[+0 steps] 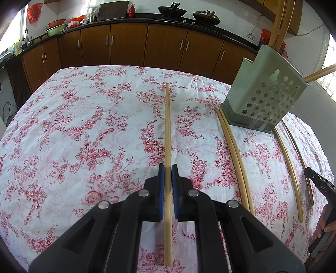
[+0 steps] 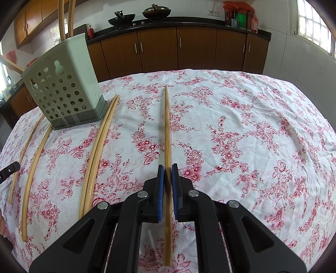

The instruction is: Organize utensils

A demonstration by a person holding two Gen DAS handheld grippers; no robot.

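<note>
In the left wrist view my left gripper (image 1: pixel 168 170) is shut on a bamboo chopstick (image 1: pixel 167 126) that points away over the table. In the right wrist view my right gripper (image 2: pixel 168 170) is shut on another bamboo chopstick (image 2: pixel 167 126), also pointing away. A pale green perforated utensil holder (image 1: pixel 262 94) stands between the grippers, with several chopsticks standing in it; it also shows in the right wrist view (image 2: pixel 63 84). A pair of chopsticks (image 1: pixel 233 155) lies beside the holder, and two single chopsticks (image 1: pixel 289 168) lie further over; the pair shows in the right view (image 2: pixel 98 151).
The table wears a white cloth with red flowers (image 1: pixel 84 136). Brown kitchen cabinets (image 1: pixel 126 44) with a dark counter run behind it, with woks on the stove (image 2: pixel 121 19). The other gripper's edge shows at the right (image 1: pixel 321 184).
</note>
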